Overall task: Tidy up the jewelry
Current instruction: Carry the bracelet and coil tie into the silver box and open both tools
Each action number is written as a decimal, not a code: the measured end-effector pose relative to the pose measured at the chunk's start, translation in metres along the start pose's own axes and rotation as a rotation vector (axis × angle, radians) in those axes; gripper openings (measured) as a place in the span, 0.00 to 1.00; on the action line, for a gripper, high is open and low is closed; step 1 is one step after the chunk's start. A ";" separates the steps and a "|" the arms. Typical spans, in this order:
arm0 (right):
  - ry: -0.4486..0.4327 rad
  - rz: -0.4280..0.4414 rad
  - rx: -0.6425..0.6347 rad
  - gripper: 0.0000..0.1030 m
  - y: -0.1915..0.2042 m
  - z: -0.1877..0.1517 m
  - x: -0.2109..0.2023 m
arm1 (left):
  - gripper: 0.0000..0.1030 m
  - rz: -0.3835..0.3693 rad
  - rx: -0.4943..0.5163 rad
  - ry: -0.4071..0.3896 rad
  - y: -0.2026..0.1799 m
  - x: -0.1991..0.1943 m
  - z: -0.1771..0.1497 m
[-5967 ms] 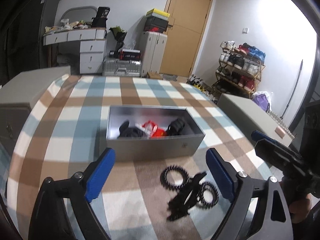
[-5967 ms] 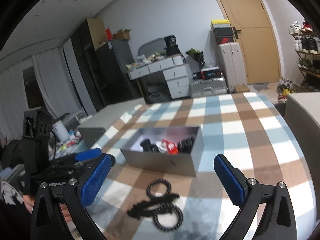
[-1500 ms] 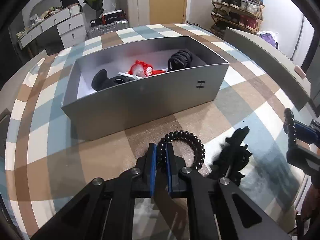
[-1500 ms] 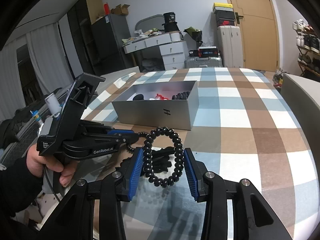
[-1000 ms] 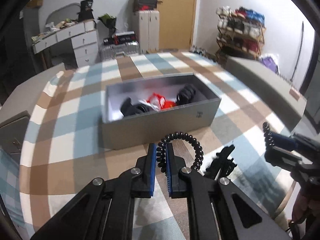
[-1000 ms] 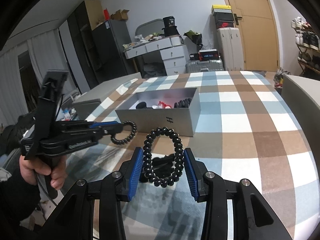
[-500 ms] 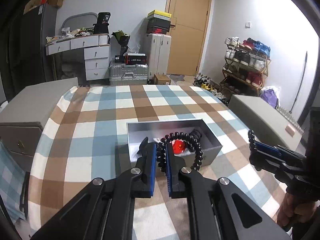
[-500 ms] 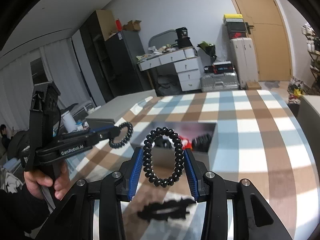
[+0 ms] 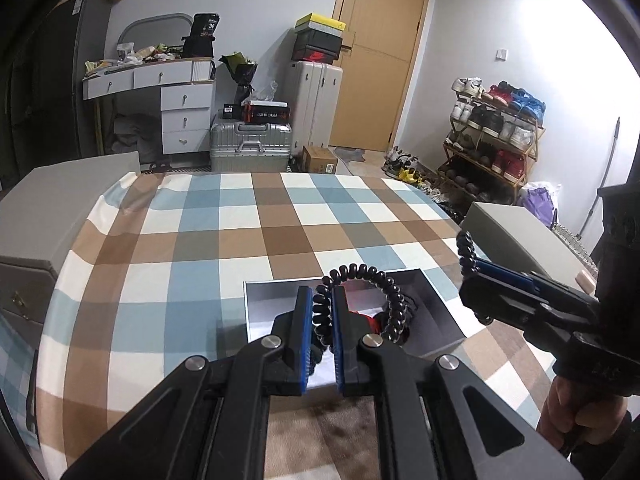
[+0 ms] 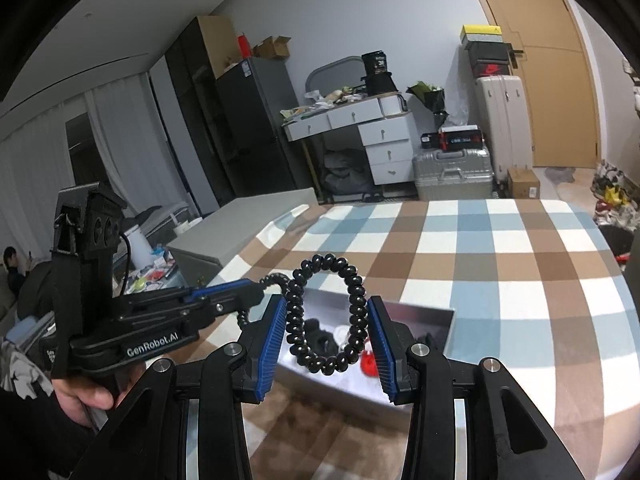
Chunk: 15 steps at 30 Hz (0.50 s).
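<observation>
Your left tongs (image 9: 321, 334) are clamped tight on one side of a black spiral hair tie (image 9: 362, 302); the rest of its loop stands free to the right of the blue pads. The tie hangs in the air above the grey box (image 9: 444, 312), clear of the box rim.

Your right tongs (image 10: 327, 334) hold a second black spiral tie (image 10: 326, 314) across its width, a blue pad pressing on each side, so the jaws stand narrow, not fully closed. This loop stands upright and stretched tall, also above the grey box (image 10: 432, 318) and touching nothing but the pads.

From the left wrist view, the right tongs (image 9: 470, 268) come in from the right of the box, with your hand (image 9: 568, 408) on the grip below. From the right wrist view, the left tongs (image 10: 256, 294) reach in from the left of the box, their tie partly hidden behind the right tongs' tie.

Inside the box: dark items, something red (image 10: 370, 362) and something white; too blurred and covered to identify further.

The box sits on the tabletop, on a checked cloth (image 9: 248, 236) of blue, brown and cream squares, near its front edge.

Beyond the tabletop, far behind the box: a silver suitcase (image 9: 250, 146), a white desk with drawers (image 9: 160, 92), a wooden door (image 9: 380, 60) and, to the right, a shoe rack (image 9: 492, 136).
</observation>
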State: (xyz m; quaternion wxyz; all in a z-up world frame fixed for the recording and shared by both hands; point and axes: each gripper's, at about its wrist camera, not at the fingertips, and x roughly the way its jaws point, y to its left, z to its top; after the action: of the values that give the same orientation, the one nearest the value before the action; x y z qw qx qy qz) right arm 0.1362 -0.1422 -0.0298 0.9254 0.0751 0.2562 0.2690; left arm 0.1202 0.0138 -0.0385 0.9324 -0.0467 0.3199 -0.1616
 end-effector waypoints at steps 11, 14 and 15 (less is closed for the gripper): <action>0.049 -0.003 0.016 0.40 -0.018 -0.001 0.032 | 0.05 -0.013 -0.003 0.052 0.002 0.028 0.002; 0.068 -0.007 0.029 0.40 -0.024 -0.003 0.038 | 0.04 -0.015 -0.005 0.067 0.003 0.033 0.000; 0.072 -0.008 0.033 0.40 -0.025 -0.004 0.039 | 0.04 -0.015 -0.005 0.069 0.003 0.035 0.000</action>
State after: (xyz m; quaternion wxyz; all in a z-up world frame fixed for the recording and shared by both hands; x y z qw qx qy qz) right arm 0.1741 -0.1425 -0.0573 0.9152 0.0795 0.2941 0.2638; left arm 0.1468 0.0050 -0.0589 0.9194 -0.0458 0.3520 -0.1693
